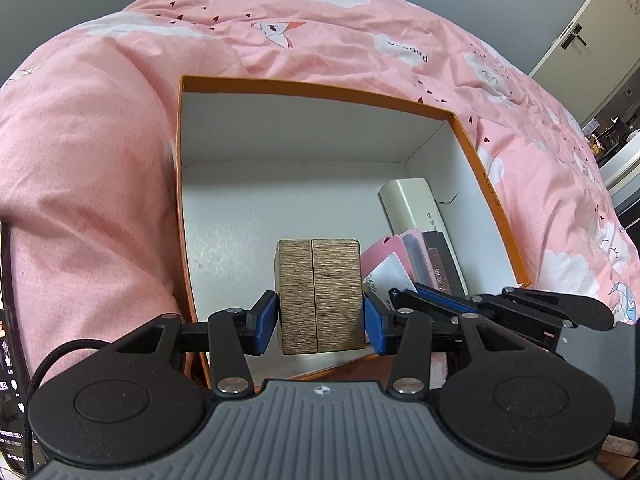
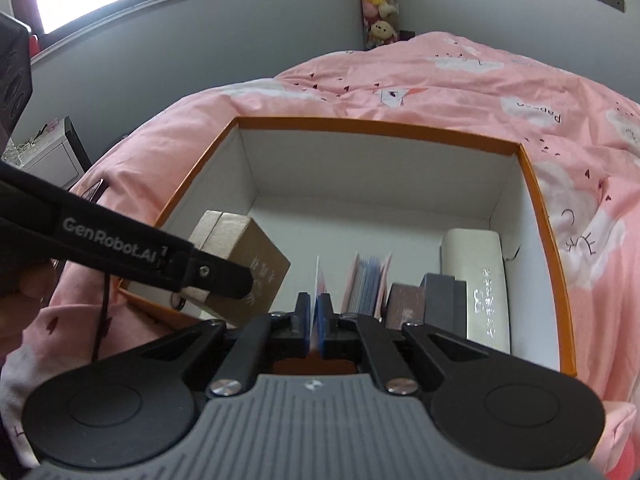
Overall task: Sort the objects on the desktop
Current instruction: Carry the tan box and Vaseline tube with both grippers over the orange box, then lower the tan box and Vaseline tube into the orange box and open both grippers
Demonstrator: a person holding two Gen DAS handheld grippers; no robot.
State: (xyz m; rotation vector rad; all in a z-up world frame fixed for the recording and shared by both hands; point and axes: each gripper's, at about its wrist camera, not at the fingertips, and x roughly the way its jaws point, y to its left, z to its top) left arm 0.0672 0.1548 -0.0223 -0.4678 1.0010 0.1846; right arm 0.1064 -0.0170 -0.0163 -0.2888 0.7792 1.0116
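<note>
My left gripper [image 1: 320,322] is shut on a small gold box [image 1: 319,296] and holds it above the near part of the orange storage box [image 1: 320,94]. The gold box also shows in the right wrist view [image 2: 240,256], with the left gripper's arm across it. My right gripper [image 2: 314,320] is shut on a thin white card [image 2: 320,280], held on edge inside the orange box [image 2: 532,184]. A cream case [image 1: 412,204], pink and blue cards [image 1: 386,252] and dark small boxes [image 1: 442,260] stand along the box's right side.
The orange box rests on a bed with a pink cloud-print duvet [image 1: 100,160]. The box's left and middle floor [image 1: 240,208] is bare white. A white cabinet [image 2: 52,156] and a window stand at the far left of the right wrist view.
</note>
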